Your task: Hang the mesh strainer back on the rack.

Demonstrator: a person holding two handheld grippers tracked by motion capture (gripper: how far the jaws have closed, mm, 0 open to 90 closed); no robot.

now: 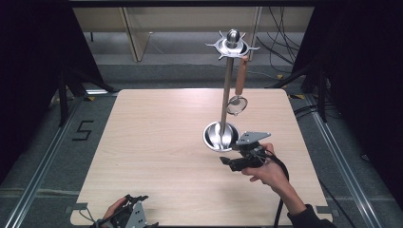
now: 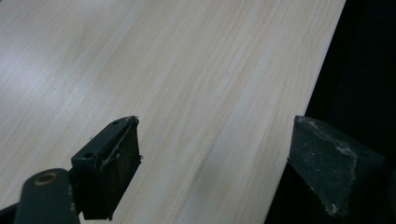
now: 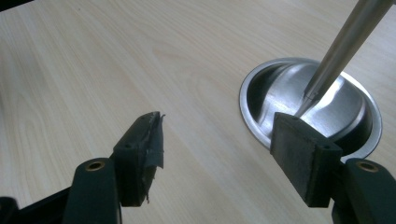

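A steel utensil stand (image 1: pixel 226 85) rises from a round dished base (image 1: pixel 220 136) right of the table's middle, with a hook ring and ball on top. A small strainer with a wooden handle (image 1: pixel 240 81) hangs from one hook. My right gripper (image 1: pixel 227 162) lies just in front of the base, open and empty. In the right gripper view the base (image 3: pixel 271 88) and pole (image 3: pixel 343 44) sit right beside my right-hand jaw. My left gripper (image 1: pixel 135 198) rests at the table's near edge, open with nothing between its pads (image 2: pixel 109 170).
The light wooden table (image 1: pixel 157 142) carries only the stand. Its near edge (image 2: pixel 299 121) runs between my left jaws, with dark floor beyond. Black curtains and stand legs flank the table; cables lie on the floor at the back right.
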